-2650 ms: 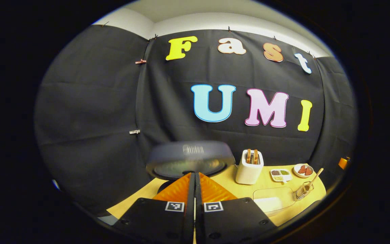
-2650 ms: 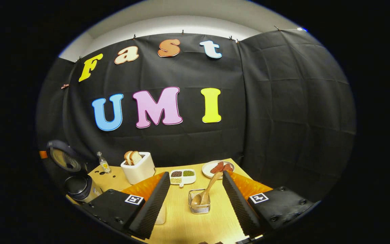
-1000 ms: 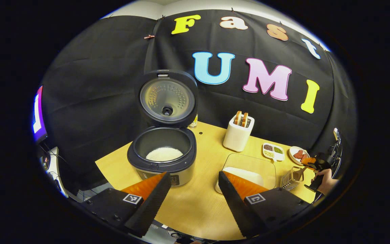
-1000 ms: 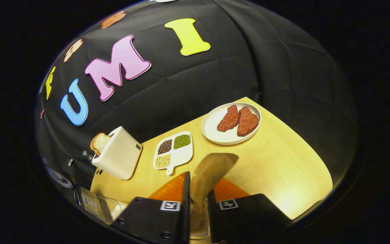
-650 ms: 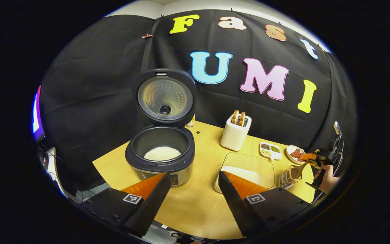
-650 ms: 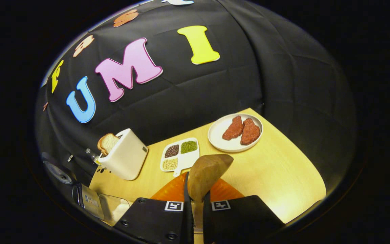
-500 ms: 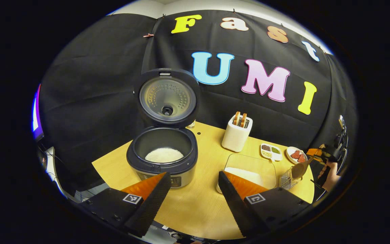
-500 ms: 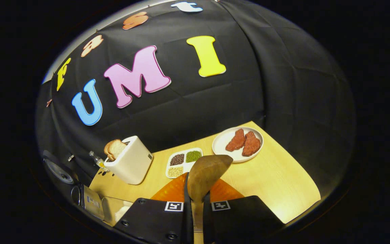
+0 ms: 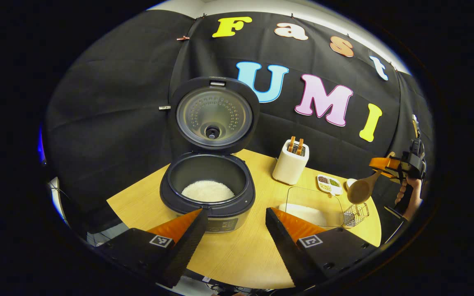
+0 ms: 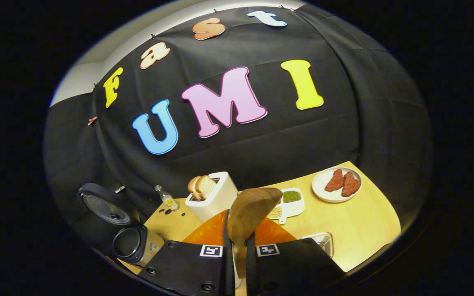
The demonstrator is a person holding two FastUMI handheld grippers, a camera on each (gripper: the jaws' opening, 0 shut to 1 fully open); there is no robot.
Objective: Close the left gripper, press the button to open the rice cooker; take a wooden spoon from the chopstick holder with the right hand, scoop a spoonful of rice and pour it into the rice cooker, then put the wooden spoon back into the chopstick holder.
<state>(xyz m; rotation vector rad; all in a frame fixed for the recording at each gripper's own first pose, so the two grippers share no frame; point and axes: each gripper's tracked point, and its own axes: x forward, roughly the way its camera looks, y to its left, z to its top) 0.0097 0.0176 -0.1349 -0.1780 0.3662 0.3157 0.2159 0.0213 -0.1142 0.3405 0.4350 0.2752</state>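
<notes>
The spoon [image 10: 248, 213] is pinched by its handle in the right gripper [image 10: 237, 246], bowl forward, lifted clear above the holder [image 9: 355, 214] near the desk's right edge. The step in hand looks like carrying it to the rice box [image 9: 313, 207], which sits between holder and cooker [image 9: 208, 193]. To scoop well, I'd keep the pinch firm, dip the bowl edge-first into the rice, then level it before lifting. The cooker's lid stands open. The left gripper [image 9: 233, 234] hovers spread, holding nothing, near the desk's front edge [image 9: 237, 271].
</notes>
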